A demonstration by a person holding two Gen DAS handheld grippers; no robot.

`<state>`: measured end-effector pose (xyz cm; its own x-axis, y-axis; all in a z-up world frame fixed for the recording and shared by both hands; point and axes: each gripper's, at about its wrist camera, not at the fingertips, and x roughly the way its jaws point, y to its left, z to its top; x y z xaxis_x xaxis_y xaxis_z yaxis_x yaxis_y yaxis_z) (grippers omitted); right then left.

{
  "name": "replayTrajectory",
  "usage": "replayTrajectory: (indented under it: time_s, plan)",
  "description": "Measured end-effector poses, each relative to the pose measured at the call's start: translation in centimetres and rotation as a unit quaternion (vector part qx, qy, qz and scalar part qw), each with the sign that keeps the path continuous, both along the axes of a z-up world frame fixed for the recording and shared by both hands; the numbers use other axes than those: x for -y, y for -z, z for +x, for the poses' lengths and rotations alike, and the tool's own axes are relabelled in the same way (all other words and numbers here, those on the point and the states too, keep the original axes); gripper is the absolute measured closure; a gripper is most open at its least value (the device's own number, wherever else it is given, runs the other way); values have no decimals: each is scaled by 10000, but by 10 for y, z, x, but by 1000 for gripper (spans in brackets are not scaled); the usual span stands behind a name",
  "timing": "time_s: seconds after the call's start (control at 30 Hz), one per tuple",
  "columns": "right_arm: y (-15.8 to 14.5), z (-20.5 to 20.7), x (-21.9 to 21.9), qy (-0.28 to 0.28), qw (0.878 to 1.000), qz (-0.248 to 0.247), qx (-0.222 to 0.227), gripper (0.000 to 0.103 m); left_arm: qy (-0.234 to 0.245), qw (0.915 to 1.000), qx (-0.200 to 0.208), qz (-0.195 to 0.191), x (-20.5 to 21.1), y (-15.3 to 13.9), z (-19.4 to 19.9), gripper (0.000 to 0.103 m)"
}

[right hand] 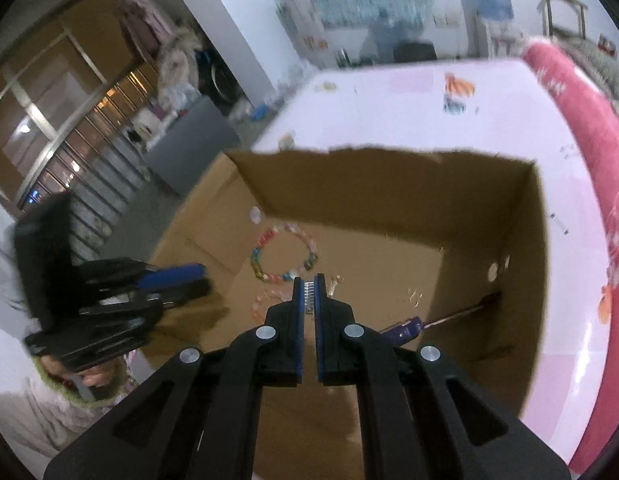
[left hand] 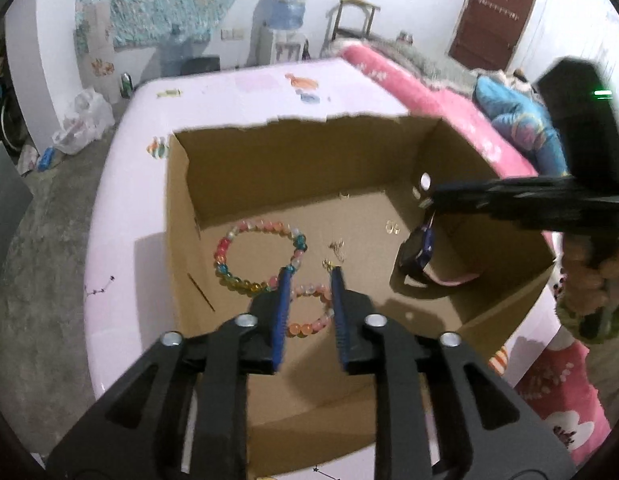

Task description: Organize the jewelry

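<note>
Now we lower our left gripper (left hand: 311, 276) slowly, its fingers spread and holding nothing, over the small round bracelet (left hand: 311, 312) of smooth orange and pink beads. Our right gripper (right hand: 308, 280) pinches something small and shiny. Farther in lies the bigger rainbow bracelet (left hand: 259, 256), inside the rough brown cardboard box (left hand: 293, 148).
</note>
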<state>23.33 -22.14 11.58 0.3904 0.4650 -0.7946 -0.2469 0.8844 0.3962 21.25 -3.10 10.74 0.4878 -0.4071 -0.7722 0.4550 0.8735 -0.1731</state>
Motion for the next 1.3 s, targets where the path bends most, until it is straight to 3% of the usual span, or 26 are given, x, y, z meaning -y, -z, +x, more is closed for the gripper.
replayTrajectory:
  time_s: [0.1, 0.13, 0.17, 0.27, 0.4, 0.53, 0.67, 0.73, 0.8, 0.87, 0.9, 0.93, 1.03, 1.1, 1.3]
  plan:
    - [15, 14, -8, 31, 9994, -184, -282, 98, -48, 9997, 231, -71, -6, -10, -9, 60]
    - [18, 16, -9, 55, 9992, -229, -331, 98, -100, 9995, 281, -100, -9, -13, -13, 45]
    - [21, 18, -10, 89, 9989, -256, -381, 98, -141, 9993, 315, -124, -12, -16, -15, 38]
    - [25, 19, -9, 176, 9986, -244, -427, 98, -239, 9983, 453, -263, -22, -21, -24, 31]
    - [19, 15, -3, 316, 9985, -285, -336, 97, -358, 9974, 517, -360, -33, -23, -30, 28]
    - [-3, -6, 17, 595, 9982, -24, -34, 94, -536, 9961, 451, -541, -45, -19, -32, 22]
    - [-42, -53, 48, 1127, 9903, 117, 804, 57, -760, 9921, 123, -990, -60, -5, -29, 19]
    - [-58, -86, 70, 1531, 9799, 66, 1280, 50, -872, 9869, -175, -1346, -69, 5, -26, 19]
    - [-59, -109, 93, 1934, 9710, 57, 1408, 45, -941, 9757, -655, -1868, -76, 22, -21, 19]
    - [-46, -119, 113, 2149, 9690, 309, 1177, 44, -962, 9636, -1084, -2248, -78, 36, -18, 19]
    - [-29, -120, 123, 2234, 9698, 535, 818, 44, -1054, 9569, -1273, -2388, -78, 42, -17, 18]
    - [-16, -119, 127, 2240, 9710, 642, 541, 44, -1108, 9558, -1284, -2402, -77, 45, -17, 18]
    - [20, -115, 120, 1850, 9787, 882, -121, 44, -1181, 9584, -1185, -2314, -72, 44, -23, 18]
    - [33, -114, 112, 1598, 9807, 1073, -333, 44, -1211, 9618, -1125, -2180, -68, 42, -27, 18]
    - [27, -125, 103, 1682, 9821, 836, -156, 43, -1271, 9627, -1125, -2107, -66, 32, -42, 18]
